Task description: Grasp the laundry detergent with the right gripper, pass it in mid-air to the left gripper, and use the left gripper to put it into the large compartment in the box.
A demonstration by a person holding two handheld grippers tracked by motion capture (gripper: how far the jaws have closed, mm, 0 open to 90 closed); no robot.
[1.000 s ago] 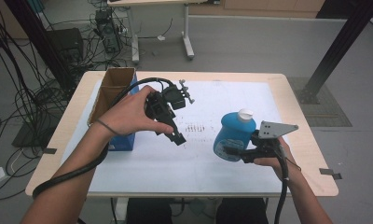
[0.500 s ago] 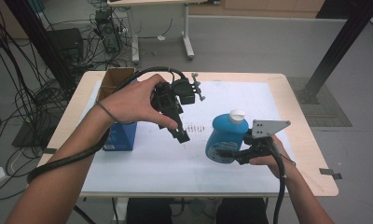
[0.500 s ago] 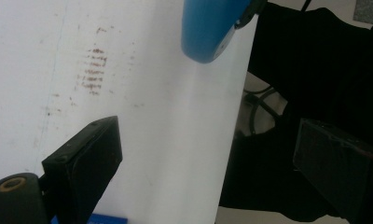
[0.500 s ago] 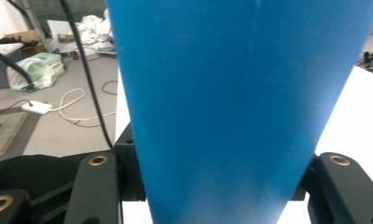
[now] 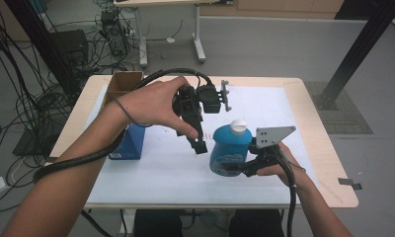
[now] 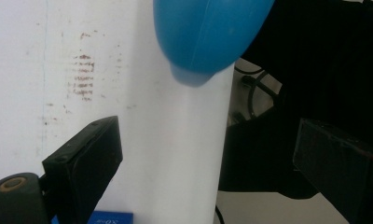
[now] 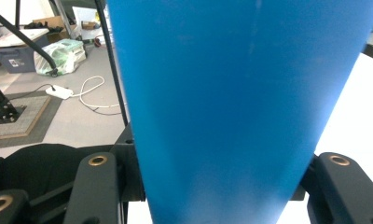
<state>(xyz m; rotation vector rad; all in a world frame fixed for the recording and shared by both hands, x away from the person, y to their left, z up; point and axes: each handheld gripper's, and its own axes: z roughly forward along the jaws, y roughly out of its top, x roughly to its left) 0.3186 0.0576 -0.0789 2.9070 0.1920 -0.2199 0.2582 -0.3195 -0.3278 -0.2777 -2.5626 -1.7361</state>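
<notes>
A blue bottle [image 5: 229, 145] with a white cap [image 5: 239, 125] stands tilted just above the white sheet, right of centre. My right gripper [image 5: 233, 169] is shut on its lower body from the right, and its grey plate [image 5: 273, 135] sticks up behind. In the right gripper view the blue bottle [image 7: 240, 102] sits between the two black jaws of the right gripper [image 7: 219, 198]. My left gripper [image 5: 199, 146] hangs in the air just left of the bottle, pointing down. In the left gripper view the left gripper [image 6: 208, 172] is open and holds nothing, with the bottle's rounded blue edge [image 6: 208, 32] above it.
An open cardboard box [image 5: 122, 85] stands at the table's back left, with a blue box [image 5: 131, 143] in front of it. A white sheet [image 5: 264, 106] covers most of the wooden table [image 5: 329, 168]. Cables and desk legs crowd the floor beyond.
The left hand has risen and moved right, closer to the bottle. The right gripper has carried the bottle a little to the left.
</notes>
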